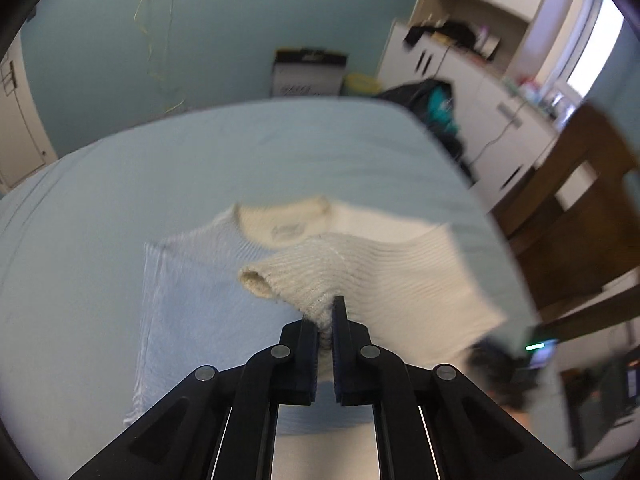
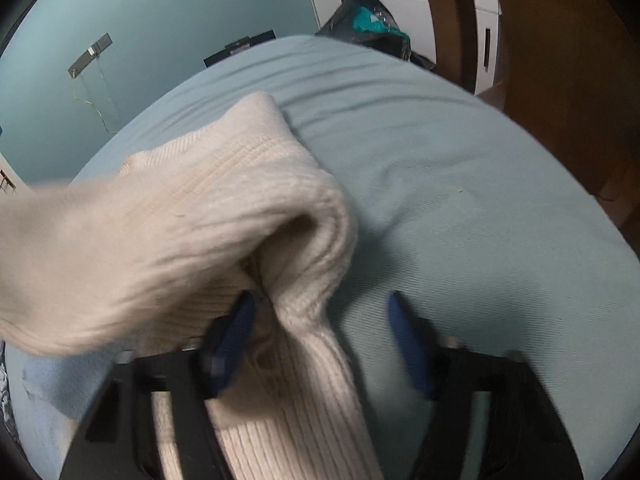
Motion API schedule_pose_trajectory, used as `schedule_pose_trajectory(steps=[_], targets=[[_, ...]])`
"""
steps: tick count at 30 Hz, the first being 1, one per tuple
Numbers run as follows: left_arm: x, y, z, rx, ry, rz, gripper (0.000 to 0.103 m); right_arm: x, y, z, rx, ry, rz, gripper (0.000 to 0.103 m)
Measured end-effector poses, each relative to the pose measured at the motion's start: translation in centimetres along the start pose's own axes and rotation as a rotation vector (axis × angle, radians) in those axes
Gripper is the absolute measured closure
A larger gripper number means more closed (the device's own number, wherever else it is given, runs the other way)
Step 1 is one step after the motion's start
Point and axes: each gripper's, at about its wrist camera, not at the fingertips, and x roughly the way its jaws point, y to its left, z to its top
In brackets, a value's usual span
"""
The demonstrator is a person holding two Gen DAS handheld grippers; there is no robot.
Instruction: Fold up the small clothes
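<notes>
A small cream ribbed knit sweater lies on a light blue bed. My left gripper is shut on a fold of the sweater near its sleeve cuff and holds that part lifted over the body. In the right wrist view the sweater is bunched and draped between and over the fingers. My right gripper is open, its blue pads wide apart, with knit fabric lying across the left pad. The neckline faces away from me.
A pale blue cloth lies under the sweater on the bed. A wooden chair stands to the right of the bed, with white cabinets and a dark pile of clothes behind. The teal wall is at the far side.
</notes>
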Motion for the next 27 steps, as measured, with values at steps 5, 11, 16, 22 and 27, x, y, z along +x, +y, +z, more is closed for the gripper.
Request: schedule_pose_trajectory(steps=[5,11,16,22,27], targets=[[-7.0,-0.7,4.9,-0.009,-0.092,-0.044,0.098,-0.5,1.2,-0.4,-0.044,-0.030,-0.024,0.092],[-9.4,4.0,5.8,-0.093,-0.066,-0.016,0.099,-1.1,4.1,-1.7,-0.143,-0.076,-0.206,0.093],[-3.3,12.7,1.0,-0.233,0.088,0.089,0.099,-1.7,5.0,-2.1,-0.231,-0.077,-0.249,0.093],[5.5,19.3,-7.4,-0.248,0.193,0.170,0.098,-2.0,5.9,-3.0,-0.335,-0.064,-0.317,0.093],[10.6,23.4,-15.5,-0.315,0.375,0.090,0.095,-4.1,6.9,-4.1,-0.506,0.046,-0.431,0.045]])
